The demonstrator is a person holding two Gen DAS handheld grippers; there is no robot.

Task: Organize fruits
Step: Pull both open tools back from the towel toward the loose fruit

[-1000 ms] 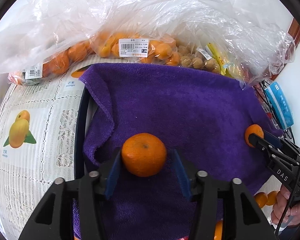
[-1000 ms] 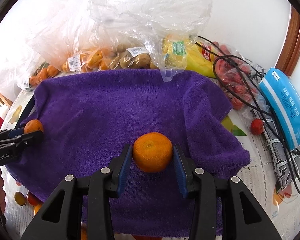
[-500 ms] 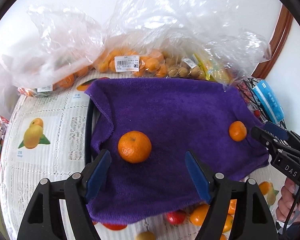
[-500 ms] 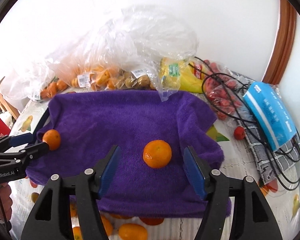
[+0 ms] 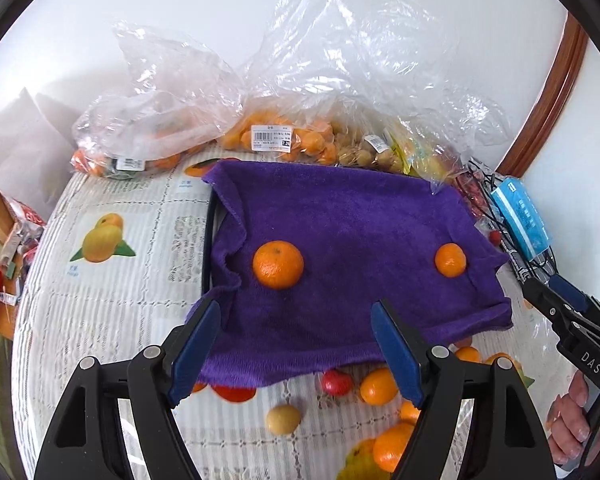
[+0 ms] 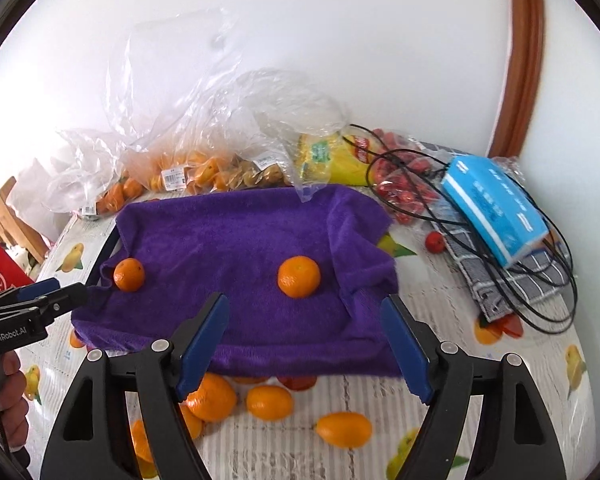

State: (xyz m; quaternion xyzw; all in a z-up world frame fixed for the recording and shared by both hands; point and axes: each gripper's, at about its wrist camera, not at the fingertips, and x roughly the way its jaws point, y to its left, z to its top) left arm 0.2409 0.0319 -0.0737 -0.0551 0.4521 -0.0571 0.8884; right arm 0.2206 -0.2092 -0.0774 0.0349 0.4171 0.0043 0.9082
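Observation:
Two oranges lie apart on a purple towel. The left orange rests just beyond my left gripper, which stands open and empty above the towel's near edge. The right orange lies ahead of my right gripper; its jaws are opening, with nothing between them. Loose fruit sits on the tablecloth in front of the towel: several oranges, a red fruit and a small yellow one.
Clear plastic bags of oranges and small brown fruit line the wall behind the towel. On the right lie a blue tissue pack, a black cable and a checked cloth. A fruit-printed tablecloth covers the table.
Both grippers let go of their oranges, opened wide and pulled back and up. The two oranges stay on the towel, and more loose fruit has come into view in front.

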